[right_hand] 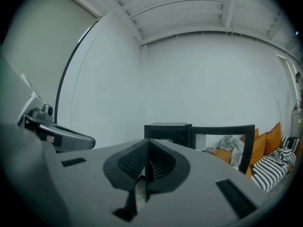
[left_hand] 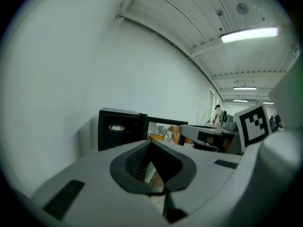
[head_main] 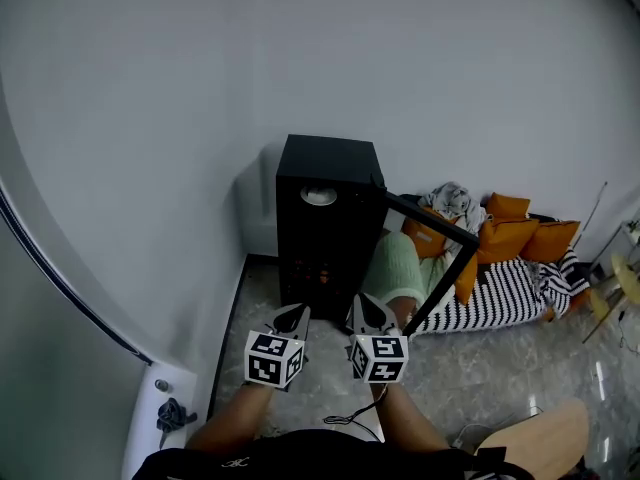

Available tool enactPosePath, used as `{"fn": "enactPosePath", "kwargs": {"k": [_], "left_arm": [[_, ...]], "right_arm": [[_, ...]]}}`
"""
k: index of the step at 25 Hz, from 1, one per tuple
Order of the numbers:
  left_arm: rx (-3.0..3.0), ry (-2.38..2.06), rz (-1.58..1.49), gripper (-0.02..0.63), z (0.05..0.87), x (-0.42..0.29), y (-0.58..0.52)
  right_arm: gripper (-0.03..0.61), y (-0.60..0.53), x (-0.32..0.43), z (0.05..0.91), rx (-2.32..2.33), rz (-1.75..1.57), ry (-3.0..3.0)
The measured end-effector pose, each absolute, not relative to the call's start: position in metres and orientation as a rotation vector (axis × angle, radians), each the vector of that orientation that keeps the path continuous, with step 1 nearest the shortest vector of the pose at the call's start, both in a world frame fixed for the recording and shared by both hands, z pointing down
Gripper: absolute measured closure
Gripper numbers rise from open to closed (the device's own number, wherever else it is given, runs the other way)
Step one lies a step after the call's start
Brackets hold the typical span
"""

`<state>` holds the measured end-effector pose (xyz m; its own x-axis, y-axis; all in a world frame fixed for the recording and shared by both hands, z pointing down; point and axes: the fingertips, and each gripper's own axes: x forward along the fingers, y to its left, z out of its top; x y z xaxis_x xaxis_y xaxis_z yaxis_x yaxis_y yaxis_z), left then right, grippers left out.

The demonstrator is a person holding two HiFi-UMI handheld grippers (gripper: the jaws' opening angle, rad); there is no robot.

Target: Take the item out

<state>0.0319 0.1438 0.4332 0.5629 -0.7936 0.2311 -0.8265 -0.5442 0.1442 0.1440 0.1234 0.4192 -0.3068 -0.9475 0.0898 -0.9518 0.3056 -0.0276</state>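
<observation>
Both grippers sit low in the head view, side by side and close to the person. The left gripper (head_main: 293, 315) has its jaws closed tip to tip with nothing between them, and its own view (left_hand: 151, 144) confirms that. The right gripper (head_main: 370, 308) is the same, jaws pressed together and empty (right_hand: 147, 144). The marker cubes (head_main: 273, 358) carry black-and-white square patterns, not letters.

Ahead stands a black cabinet (head_main: 325, 228) against the white wall (head_main: 200, 98), its glass door (head_main: 430, 216) swung wide open to the right. On the upper shelf inside lies a white round item (head_main: 318, 196), well apart from both grippers. The left gripper view shows it too (left_hand: 116, 127), but it is too small to tell what it is. Lower in the cabinet there is an orange glint (head_main: 322, 276), hard to make out. Beyond the door are orange cushions (head_main: 510, 233) on a black-and-white striped cover (head_main: 500, 303), partly hidden by the door frame.
</observation>
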Motion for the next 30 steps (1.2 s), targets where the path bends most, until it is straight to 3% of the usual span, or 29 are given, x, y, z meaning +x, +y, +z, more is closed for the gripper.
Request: {"fn": "enactPosePath", "kwargs": {"k": [16, 30], "left_arm": [[2.621, -1.268, 0.155, 0.614, 0.415, 0.012, 0.099], [2.688, -1.209, 0.228, 0.614, 0.41, -0.046, 0.035]], "right_arm": [[0.571, 0.084, 0.112, 0.396, 1.876, 0.109, -2.483], [0.571, 0.027, 0.062, 0.405, 2.013, 0.181, -2.409]]}}
